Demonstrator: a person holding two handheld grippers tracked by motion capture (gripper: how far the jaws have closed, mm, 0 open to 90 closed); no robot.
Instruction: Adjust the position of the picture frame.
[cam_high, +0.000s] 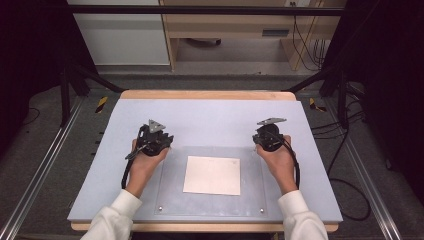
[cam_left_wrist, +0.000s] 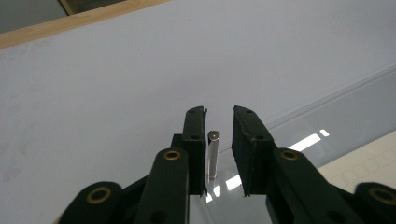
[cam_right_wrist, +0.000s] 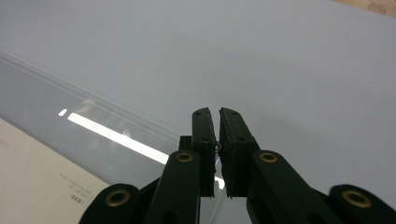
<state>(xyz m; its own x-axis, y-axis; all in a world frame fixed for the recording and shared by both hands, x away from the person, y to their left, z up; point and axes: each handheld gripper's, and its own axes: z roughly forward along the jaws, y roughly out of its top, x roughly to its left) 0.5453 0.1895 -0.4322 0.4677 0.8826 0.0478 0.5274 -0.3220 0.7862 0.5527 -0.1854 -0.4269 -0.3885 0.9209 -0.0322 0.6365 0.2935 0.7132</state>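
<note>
**Clear plastic sheet, a gripper at each far corner**

Pale grey board (cam_high: 210, 115) across the bench, and on it a clear sheet (cam_high: 172, 190) lying flat towards the near edge, a white paper (cam_high: 212, 175) under or on its middle, two small screws at its near corners. Both hands are in from the near edge, white sleeves showing.

Left gripper (cam_high: 159, 141) sits at the sheet's far left corner. In the left gripper view its jaws stand apart, released, and between them rises a small metal pin (cam_left_wrist: 213, 154), upright, close beside the left jaw; touching or not, I cannot tell. The sheet's edge (cam_left_wrist: 327, 100) runs off to the right, with the paper's corner (cam_left_wrist: 369, 168) beyond it.

Right gripper (cam_high: 267, 137) is at the far right corner. In the right gripper view (cam_right_wrist: 217, 140) the jaws are nearly closed, a thin gap left, with a small shiny thing (cam_right_wrist: 218, 146) caught in that gap. It looks clenched on it, though what it is I cannot tell.
</note>
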